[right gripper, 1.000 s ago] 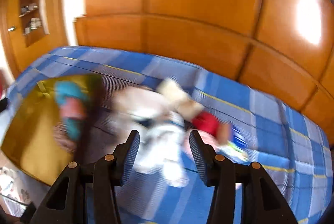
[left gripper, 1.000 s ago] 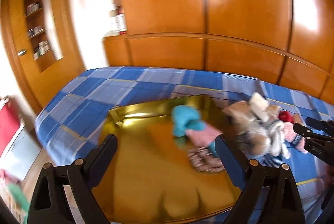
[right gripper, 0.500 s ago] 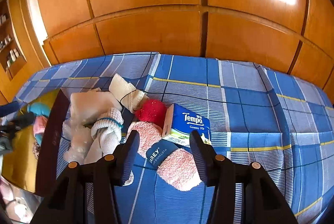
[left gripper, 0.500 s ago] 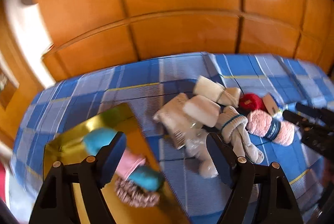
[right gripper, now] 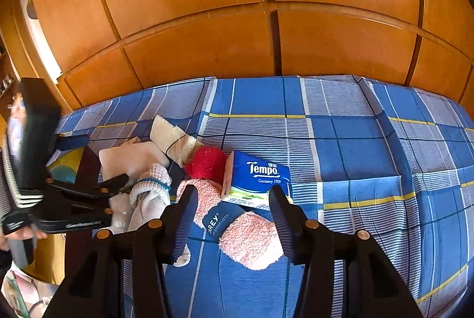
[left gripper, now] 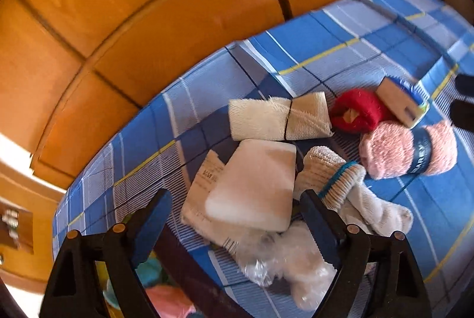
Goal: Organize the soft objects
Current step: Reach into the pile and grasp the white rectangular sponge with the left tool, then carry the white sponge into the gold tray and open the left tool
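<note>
A pile of soft things lies on the blue plaid bed. My left gripper (left gripper: 234,214) is open over a flat cream pad (left gripper: 254,184), with a white sock (left gripper: 340,187) at its right finger and a plastic-wrapped white bundle (left gripper: 284,255) below. My right gripper (right gripper: 234,217) is open around a pink dishcloth roll (right gripper: 248,232) with a blue band. A red yarn ball (right gripper: 206,162), a tied beige cloth roll (right gripper: 174,143) and a Tempo tissue pack (right gripper: 257,178) lie just beyond. The left gripper shows in the right wrist view (right gripper: 118,184).
A gold tray (right gripper: 71,161) holding teal and pink items sits at the bed's left edge, also low left in the left wrist view (left gripper: 154,282). Orange wooden wardrobe panels (right gripper: 266,22) rise behind the bed. Bare blue plaid bedding (right gripper: 385,155) stretches to the right.
My left gripper swung right from the gold tray and came down over the pile of soft things. My right gripper moved closer to the pink dishcloth roll, which now lies between its fingers.
</note>
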Tool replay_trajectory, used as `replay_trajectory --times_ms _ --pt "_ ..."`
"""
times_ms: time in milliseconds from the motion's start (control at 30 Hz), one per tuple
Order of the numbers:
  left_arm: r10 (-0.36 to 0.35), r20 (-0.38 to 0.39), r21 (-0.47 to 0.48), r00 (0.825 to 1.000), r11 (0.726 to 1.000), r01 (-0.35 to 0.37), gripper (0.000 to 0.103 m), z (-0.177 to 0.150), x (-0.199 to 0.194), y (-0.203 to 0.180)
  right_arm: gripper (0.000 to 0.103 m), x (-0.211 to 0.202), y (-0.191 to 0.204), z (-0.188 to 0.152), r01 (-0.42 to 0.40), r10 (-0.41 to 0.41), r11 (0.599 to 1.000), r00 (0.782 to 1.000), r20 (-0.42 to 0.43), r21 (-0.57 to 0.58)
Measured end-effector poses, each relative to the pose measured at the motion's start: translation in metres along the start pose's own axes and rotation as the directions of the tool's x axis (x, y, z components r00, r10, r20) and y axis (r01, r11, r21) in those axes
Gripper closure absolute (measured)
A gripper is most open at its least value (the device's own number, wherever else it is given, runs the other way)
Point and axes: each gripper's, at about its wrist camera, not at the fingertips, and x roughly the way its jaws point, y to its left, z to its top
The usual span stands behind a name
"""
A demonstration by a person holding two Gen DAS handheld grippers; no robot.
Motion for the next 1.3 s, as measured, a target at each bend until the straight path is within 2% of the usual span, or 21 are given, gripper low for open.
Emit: replay_trajectory --times_ms 100,167,267,433,533,700,933,1100,1300 --pt "-0.016 -0.026 0.035 1.000 0.999 0.017 0.019 0.005 0.013 0.000 0.053 0.002 -0.002 0.000 -0.007 0.007 1.000 1.000 -0.011 0.013" --pt "-0.044 -0.039 0.031 0.998 0.998 0.046 0.043 0.007 0.018 0.000 0.053 0.004 -0.003 0.001 -0.017 0.017 1.000 1.000 -0.019 0.022" --pt "-0.106 -0.055 -0.002 0.993 0.994 0.106 0.045 0.006 0.022 0.002 0.053 0.004 -0.004 0.001 -0.020 0.021 0.999 0.999 -0.024 0.029" --pt "-0.144 0.025 -0.088 0.989 0.985 0.145 0.045 -0.008 0.003 0.009 0.053 0.005 -0.006 0.000 -0.027 0.028 0.999 0.999 -0.029 0.038" --pt "-0.179 0.090 -0.187 0.980 0.963 0.193 0.045 -0.020 -0.020 0.021 0.053 0.007 -0.004 -0.001 -0.030 0.031 0.999 0.999 -0.031 0.029" --pt "-0.180 0.191 -0.346 0.965 0.908 0.238 0.045 -0.051 -0.061 0.043 0.053 0.008 0.007 -0.004 -0.067 0.067 0.998 0.997 -0.042 -0.008" --pt "-0.095 0.255 -0.523 0.962 0.824 0.219 0.045 -0.116 -0.110 0.078 0.053 0.004 0.042 -0.016 -0.244 0.239 0.960 0.970 -0.052 -0.136" --pt "-0.033 0.233 -0.639 0.972 0.748 0.178 0.045 -0.168 -0.121 0.106 0.053 0.010 0.076 -0.033 -0.315 0.295 0.921 0.948 -0.120 -0.230" --pt "0.011 0.142 -0.764 0.990 0.637 0.103 0.045 -0.224 -0.110 0.135 0.053 0.021 0.105 -0.039 -0.309 0.271 0.904 0.949 -0.163 -0.296"
